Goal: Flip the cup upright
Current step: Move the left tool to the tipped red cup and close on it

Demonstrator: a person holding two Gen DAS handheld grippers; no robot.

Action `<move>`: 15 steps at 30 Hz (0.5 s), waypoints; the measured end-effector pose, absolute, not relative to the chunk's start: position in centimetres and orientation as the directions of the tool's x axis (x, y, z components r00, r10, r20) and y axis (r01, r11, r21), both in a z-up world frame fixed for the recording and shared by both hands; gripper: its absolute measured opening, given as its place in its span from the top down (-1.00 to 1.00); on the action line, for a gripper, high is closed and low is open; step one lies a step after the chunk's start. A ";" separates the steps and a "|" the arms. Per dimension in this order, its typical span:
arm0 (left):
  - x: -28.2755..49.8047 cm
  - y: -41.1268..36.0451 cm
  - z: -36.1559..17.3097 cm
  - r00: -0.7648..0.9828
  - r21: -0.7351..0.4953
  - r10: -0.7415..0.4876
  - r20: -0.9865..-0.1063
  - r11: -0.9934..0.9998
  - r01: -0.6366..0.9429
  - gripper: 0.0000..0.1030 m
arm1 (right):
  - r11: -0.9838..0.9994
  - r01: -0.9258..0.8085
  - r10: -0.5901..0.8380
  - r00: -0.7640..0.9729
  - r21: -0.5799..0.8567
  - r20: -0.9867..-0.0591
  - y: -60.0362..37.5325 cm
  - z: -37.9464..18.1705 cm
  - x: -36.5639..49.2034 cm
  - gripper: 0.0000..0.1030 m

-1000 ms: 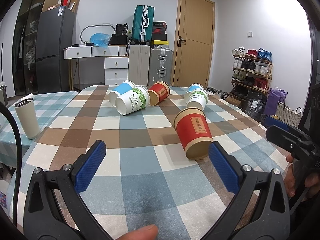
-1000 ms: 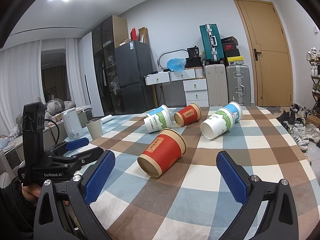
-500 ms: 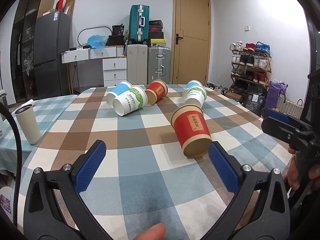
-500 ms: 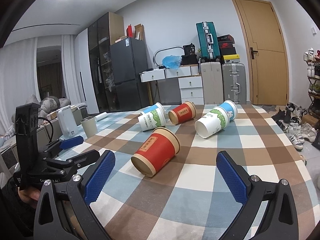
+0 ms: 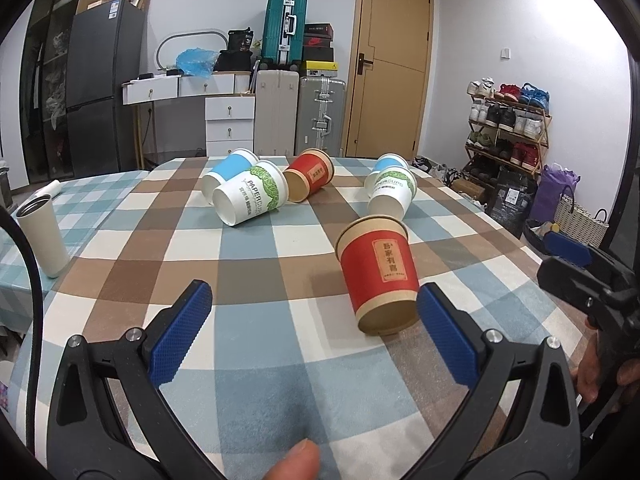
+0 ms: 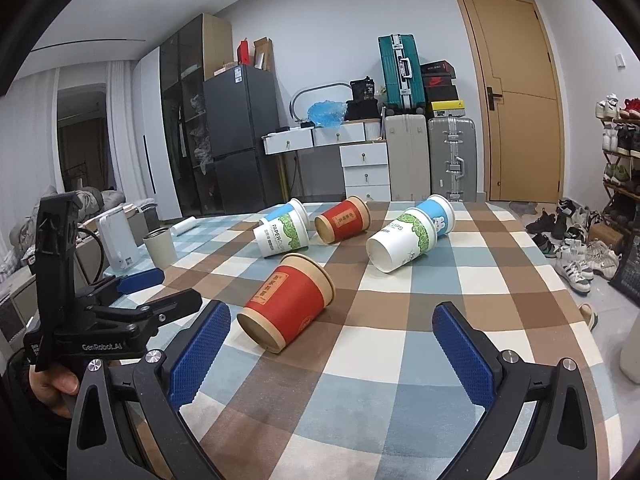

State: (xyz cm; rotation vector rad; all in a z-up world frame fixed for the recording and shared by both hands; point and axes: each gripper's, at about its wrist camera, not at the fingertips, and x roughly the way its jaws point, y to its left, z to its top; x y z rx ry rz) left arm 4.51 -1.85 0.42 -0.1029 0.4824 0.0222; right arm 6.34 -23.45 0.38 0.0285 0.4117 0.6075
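Note:
A red paper cup [image 5: 378, 272] lies on its side on the checked tablecloth [image 5: 256, 320], its base toward me. It also shows in the right wrist view [image 6: 286, 306]. My left gripper [image 5: 312, 336] is open and empty, its right pad close beside the cup's base. My right gripper [image 6: 332, 354] is open and empty, just short of the cup, which lies ahead near its left pad. Further back lie a second red cup [image 5: 310, 175], two white-and-green cups [image 5: 250, 198] [image 5: 390, 196] and two blue cups, all on their sides.
A beige tumbler [image 5: 42, 236] stands upright at the table's left. A white kettle [image 6: 118, 246] stands beyond it. The left gripper shows in the right wrist view [image 6: 116, 308]. Suitcases, drawers, a fridge and a shoe rack [image 5: 508, 124] stand beyond the table.
Both grippers have moved forward toward the nearest red cup, which looks larger and closer to the pads. The cups have not moved. Both stay open.

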 end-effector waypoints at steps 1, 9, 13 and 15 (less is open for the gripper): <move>4.8 -2.0 0.5 0.885 -0.090 -0.002 -0.466 0.995 -0.045 -0.98 | 0.823 -0.548 0.561 0.740 0.150 -0.371 -23.5 0.4 6.5 -1.00; 8.0 -3.0 0.2 0.839 -0.090 -0.027 -0.543 0.996 -0.026 -0.98 | 0.832 -0.525 0.548 0.735 0.176 -0.400 -23.8 0.2 7.2 -1.00; 8.9 -3.5 0.2 0.837 -0.077 -0.023 -0.547 0.997 -0.022 -0.98 | 0.839 -0.518 0.538 0.741 0.169 -0.401 -23.9 0.3 7.3 -1.00; 9.5 -3.9 0.2 0.831 -0.064 -0.031 -0.555 0.998 -0.006 -0.98 | 0.840 -0.516 0.534 0.738 0.166 -0.412 -23.9 0.2 7.4 -1.00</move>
